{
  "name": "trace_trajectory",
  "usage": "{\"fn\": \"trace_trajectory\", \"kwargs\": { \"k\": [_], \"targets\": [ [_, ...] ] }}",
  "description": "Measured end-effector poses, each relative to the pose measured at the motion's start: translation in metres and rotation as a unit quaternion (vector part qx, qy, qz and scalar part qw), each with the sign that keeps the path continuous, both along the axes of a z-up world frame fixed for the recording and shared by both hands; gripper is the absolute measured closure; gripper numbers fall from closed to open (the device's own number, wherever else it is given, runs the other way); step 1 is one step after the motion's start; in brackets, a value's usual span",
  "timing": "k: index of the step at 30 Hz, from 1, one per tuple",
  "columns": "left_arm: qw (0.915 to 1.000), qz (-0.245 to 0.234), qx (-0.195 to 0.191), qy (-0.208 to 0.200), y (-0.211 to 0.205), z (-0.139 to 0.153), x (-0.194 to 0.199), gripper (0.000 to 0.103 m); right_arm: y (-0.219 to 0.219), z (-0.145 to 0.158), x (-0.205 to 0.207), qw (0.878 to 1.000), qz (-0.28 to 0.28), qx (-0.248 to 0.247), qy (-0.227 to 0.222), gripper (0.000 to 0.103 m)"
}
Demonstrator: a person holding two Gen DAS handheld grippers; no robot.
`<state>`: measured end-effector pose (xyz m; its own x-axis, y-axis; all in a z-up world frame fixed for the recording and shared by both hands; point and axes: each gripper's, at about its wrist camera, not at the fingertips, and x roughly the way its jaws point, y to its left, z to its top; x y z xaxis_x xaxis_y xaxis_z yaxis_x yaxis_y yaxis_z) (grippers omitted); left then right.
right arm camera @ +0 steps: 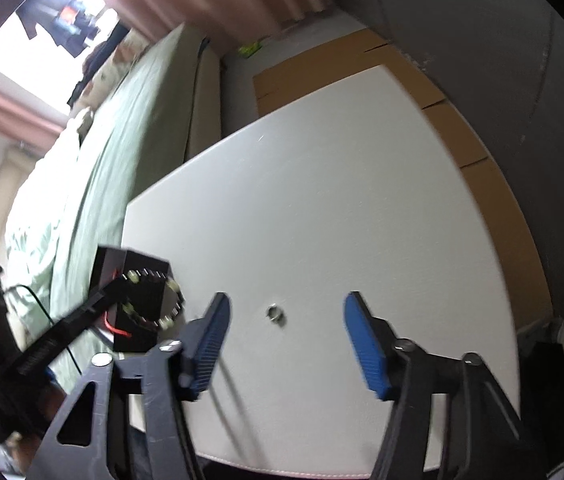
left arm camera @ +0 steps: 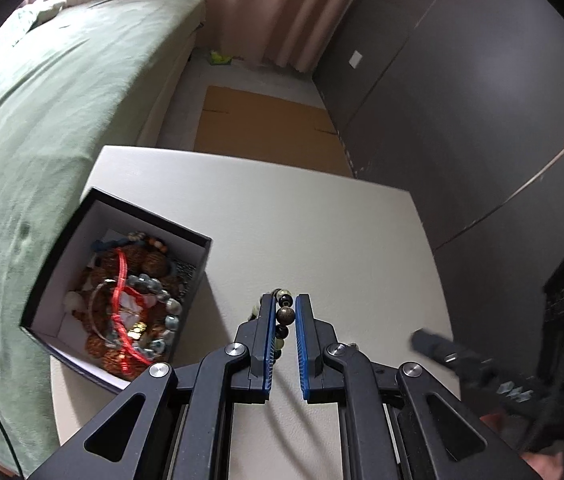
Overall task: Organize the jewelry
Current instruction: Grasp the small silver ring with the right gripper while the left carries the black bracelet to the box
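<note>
White worktop carried the box; beside it, left tool clenched a light, floppy, slippery bead bracelet, pinched across single beads; right tool gaped empty.

Both wrist views look steeply down, close over the shared white table.
</note>
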<state>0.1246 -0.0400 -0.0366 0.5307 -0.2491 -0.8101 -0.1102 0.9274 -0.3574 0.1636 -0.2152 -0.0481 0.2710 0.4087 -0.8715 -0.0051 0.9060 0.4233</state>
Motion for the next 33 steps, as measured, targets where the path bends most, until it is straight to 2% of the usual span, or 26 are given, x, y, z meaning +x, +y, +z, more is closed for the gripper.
{"fn": "trace_trajectory", "kwargs": {
  "k": [12, 16, 25, 28, 33],
  "targets": [
    [0.9977, 0.026, -0.045, -0.043, 0.042, 0.039, -0.017, 0.093, 0.047, -0.023, -0.006, 0.996, 0.056, -0.073, 0.013, 0.068],
    [0.9967, 0.033, -0.051, -0.053, 0.052, 0.047, -0.020, 0.093, 0.056, -0.030, -0.007, 0.993, 0.066, -0.093, 0.018, 0.080],
    [0.9951, 0.053, -0.059, -0.059, 0.073, 0.051, -0.029, 0.093, 0.066, -0.037, -0.016, 0.983, 0.080, -0.164, 0.012, 0.084],
    [0.9950, 0.059, -0.058, -0.057, 0.078, 0.050, -0.033, 0.093, 0.070, -0.037, -0.021, 0.979, 0.087, -0.187, 0.002, 0.088],
    [0.9957, 0.058, -0.058, -0.043, 0.081, 0.043, -0.037, 0.093, 0.065, -0.032, -0.023, 0.979, 0.085, -0.183, -0.004, 0.088]
  ]
}}
